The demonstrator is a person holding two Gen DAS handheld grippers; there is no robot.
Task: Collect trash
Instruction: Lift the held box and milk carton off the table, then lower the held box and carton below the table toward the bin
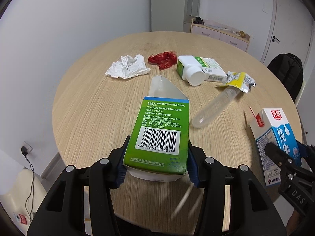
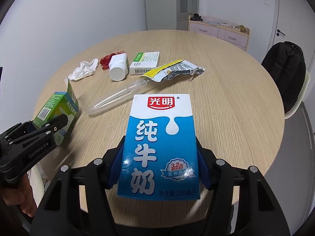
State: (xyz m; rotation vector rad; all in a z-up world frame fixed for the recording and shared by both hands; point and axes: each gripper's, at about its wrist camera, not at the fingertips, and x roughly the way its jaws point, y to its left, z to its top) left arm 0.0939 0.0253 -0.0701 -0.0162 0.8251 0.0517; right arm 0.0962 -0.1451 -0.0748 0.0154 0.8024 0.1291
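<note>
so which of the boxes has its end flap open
The green cardboard medicine box held in the left gripper; its top flap stands open, unlike the sealed blue-and-white milk carton.

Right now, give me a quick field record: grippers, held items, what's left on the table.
left hand-held gripper: shut on green box
right hand-held gripper: shut on milk carton
on table: crumpled tissue, red net, white bottle, medicine box, clear tube, yellow wrapper
trash bin: not in view

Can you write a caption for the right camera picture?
Right gripper holds a blue milk carton above the round table.
</note>
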